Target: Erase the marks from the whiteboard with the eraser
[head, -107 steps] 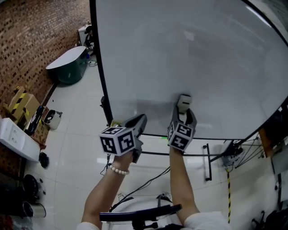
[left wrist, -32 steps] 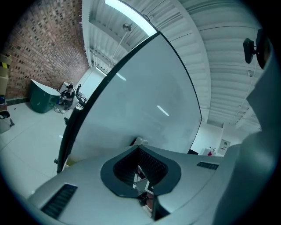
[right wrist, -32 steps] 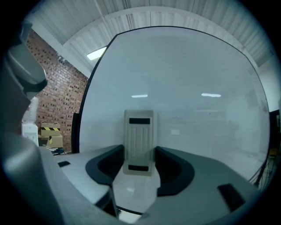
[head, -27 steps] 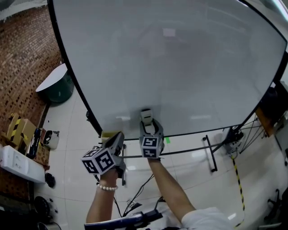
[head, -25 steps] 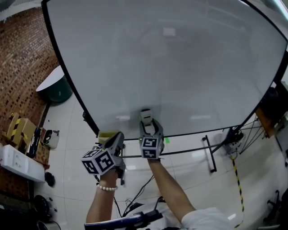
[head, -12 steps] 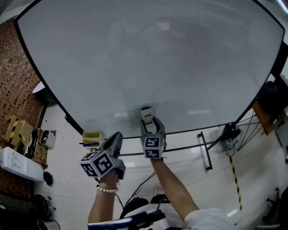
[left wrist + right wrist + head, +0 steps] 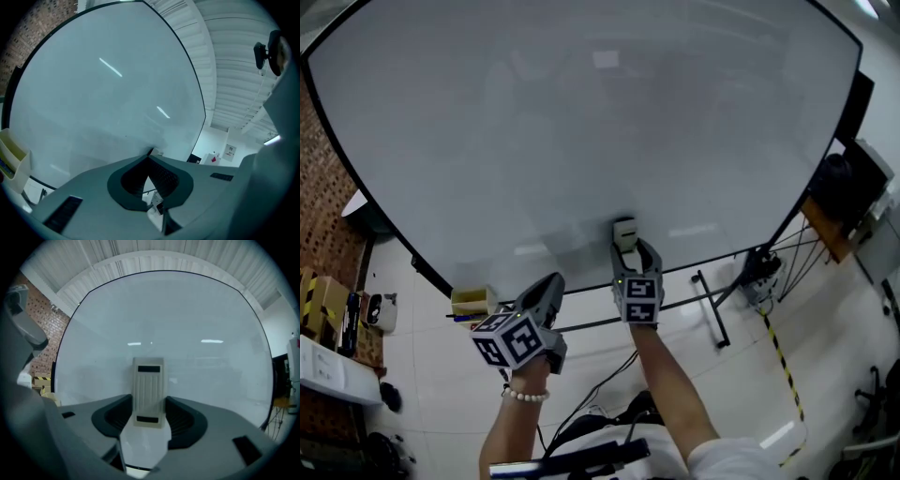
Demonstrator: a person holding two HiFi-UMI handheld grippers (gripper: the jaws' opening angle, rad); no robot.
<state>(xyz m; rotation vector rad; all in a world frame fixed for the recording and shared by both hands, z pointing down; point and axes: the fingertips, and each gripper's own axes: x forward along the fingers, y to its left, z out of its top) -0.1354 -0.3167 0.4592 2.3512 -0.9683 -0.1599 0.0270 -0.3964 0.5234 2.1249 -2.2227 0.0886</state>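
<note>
A large whiteboard (image 7: 581, 122) on a black stand fills the head view; its surface looks plain white, with no marks that I can make out. My right gripper (image 7: 630, 251) is shut on a beige eraser (image 7: 624, 232) whose far end lies against the board's lower part. In the right gripper view the eraser (image 7: 149, 392) stands upright between the jaws, in front of the whiteboard (image 7: 187, 319). My left gripper (image 7: 547, 288) hangs lower left, just below the board's bottom edge, shut with nothing in it. The left gripper view shows its tips (image 7: 149, 157) meeting before the whiteboard (image 7: 93, 103).
A small yellow box (image 7: 471, 302) hangs at the board's lower left edge, close to my left gripper. The stand's black bars (image 7: 709, 309) cross the white tiled floor. A brick wall (image 7: 319, 234) and boxes are at the left, a dark chair (image 7: 834, 178) at the right.
The view has swung left, so more of the board's left side shows. My right gripper with the eraser has slid a little to the right along the board's lower part. The left gripper stayed low.
</note>
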